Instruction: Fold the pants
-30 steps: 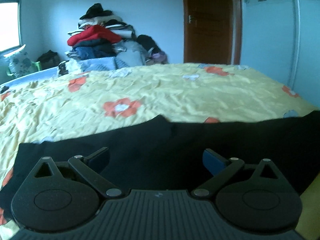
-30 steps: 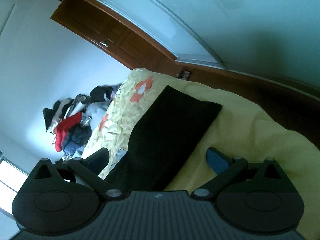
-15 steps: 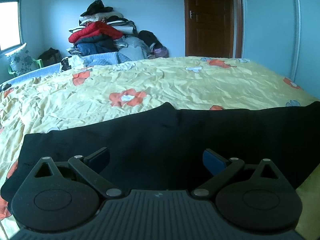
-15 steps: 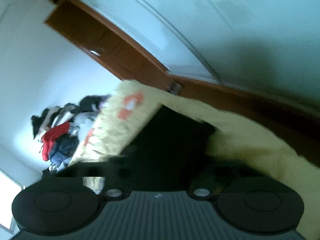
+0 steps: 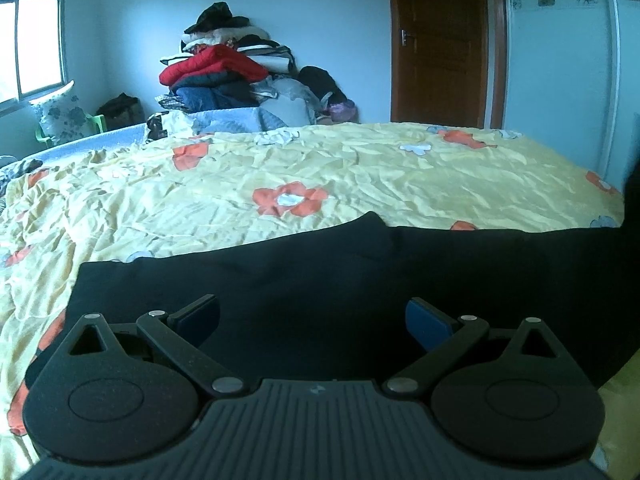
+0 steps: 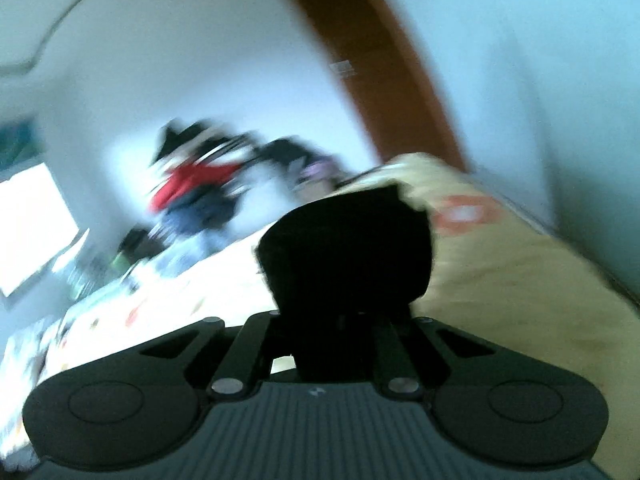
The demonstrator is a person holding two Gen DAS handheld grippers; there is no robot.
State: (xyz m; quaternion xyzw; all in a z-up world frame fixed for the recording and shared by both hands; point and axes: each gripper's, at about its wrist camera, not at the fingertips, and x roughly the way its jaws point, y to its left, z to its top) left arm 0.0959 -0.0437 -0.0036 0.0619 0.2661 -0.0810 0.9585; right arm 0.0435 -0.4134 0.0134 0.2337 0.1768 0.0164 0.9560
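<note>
The black pants (image 5: 320,276) lie flat across the near part of the yellow flowered bedspread (image 5: 320,176). My left gripper (image 5: 312,316) is open and empty, just above the pants' near edge, blue pads wide apart. In the blurred right wrist view, my right gripper (image 6: 344,320) is shut on a bunched end of the black pants (image 6: 348,248), lifted off the bed. In the left wrist view that lifted end rises as a dark mass at the right edge (image 5: 632,208).
A pile of clothes (image 5: 224,76) is stacked at the far side of the bed against the wall. A brown door (image 5: 440,40) stands behind the bed at the right. A window (image 5: 32,40) and a pillow (image 5: 60,116) are at the far left.
My right gripper has closed on the pants' end and lifted it, swinging its view round quickly. My left gripper stayed open and tilted slightly, the pants lower in its view.
</note>
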